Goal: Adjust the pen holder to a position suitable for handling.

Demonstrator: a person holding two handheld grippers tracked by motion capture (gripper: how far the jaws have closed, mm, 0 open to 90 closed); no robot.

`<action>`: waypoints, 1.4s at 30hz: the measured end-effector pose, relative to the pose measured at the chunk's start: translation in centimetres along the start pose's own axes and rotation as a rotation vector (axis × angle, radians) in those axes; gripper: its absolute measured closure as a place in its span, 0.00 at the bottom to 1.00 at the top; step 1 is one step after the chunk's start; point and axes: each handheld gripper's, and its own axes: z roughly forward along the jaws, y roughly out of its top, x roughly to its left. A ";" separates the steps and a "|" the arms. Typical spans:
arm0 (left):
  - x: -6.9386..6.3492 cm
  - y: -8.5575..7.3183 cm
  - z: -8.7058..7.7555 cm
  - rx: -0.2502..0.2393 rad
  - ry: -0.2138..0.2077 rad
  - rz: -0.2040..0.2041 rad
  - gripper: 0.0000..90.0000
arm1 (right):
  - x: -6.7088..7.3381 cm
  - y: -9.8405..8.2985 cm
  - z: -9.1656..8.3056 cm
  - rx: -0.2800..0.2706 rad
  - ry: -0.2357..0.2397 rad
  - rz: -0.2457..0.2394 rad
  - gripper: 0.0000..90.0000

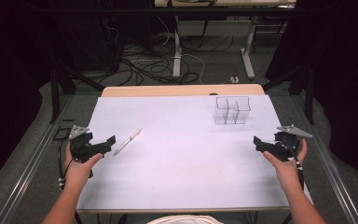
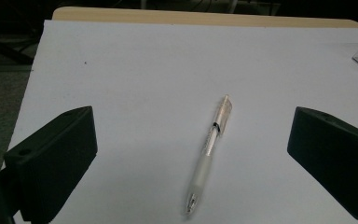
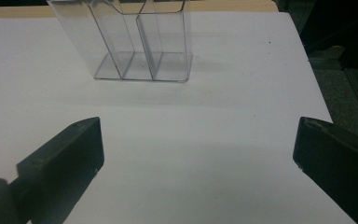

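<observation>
White table top (image 1: 182, 177), cables on the floor beyond it. Your left gripper (image 1: 103, 145) sits near the left edge, jaws spread wide, holding nothing. Just to its right the pen (image 1: 127, 141) lies flat on the table, slanted; in the left gripper view the pen (image 2: 209, 151) lies ahead between the jaws, untouched. Farther right stands the clear compartment holder (image 1: 231, 110), upright. Your right gripper (image 1: 260, 144) is near the right edge, jaws wide, holding nothing.

A pen (image 1: 127, 141) lies slantwise on the white table (image 1: 177, 163), well left of the clear organizer (image 1: 231, 110). The left gripper (image 1: 105, 143) hovers just beside the pen's near end; the right gripper (image 1: 259, 143) hangs below-right of the organizer.
</observation>
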 end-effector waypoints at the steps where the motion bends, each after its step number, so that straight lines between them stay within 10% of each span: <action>1: 0.0 0.0 0.0 0.005 0.001 0.000 0.02 | 0.0 0.0 0.1 0.002 0.009 -0.009 0.03; 18: -0.2 -0.2 -0.1 0.018 0.024 0.028 0.04 | 1.0 1.6 0.4 -0.011 0.022 -0.071 0.25; 42: 0.0 -0.4 0.0 0.021 0.033 0.027 0.06 | 1.2 11.1 4.5 0.029 -0.029 -0.098 0.65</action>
